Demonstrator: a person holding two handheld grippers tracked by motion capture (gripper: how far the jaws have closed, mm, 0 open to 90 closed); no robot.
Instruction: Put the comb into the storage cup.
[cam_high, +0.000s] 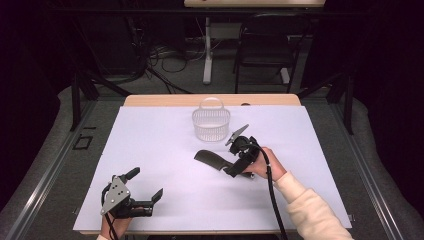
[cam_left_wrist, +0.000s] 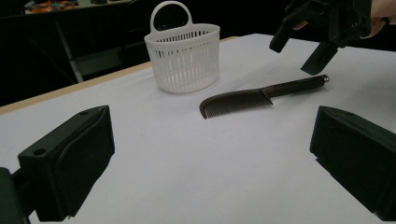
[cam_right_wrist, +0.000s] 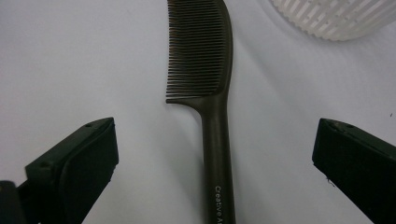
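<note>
Bare table (cam_high: 165, 150) lies open on both sides of the comb (cam_right_wrist: 205, 84), so the wide-spread jaws of the right gripper (cam_right_wrist: 212, 154) straddle its handle unhindered. The white basket (cam_high: 211, 122) stands just beyond the comb's toothed end, the sole obstacle.

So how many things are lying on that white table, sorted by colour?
Dark: 1, the comb
White: 1, the slotted basket with a handle
Total: 2, not counting the two hand-held grippers, both with open jaws
</note>
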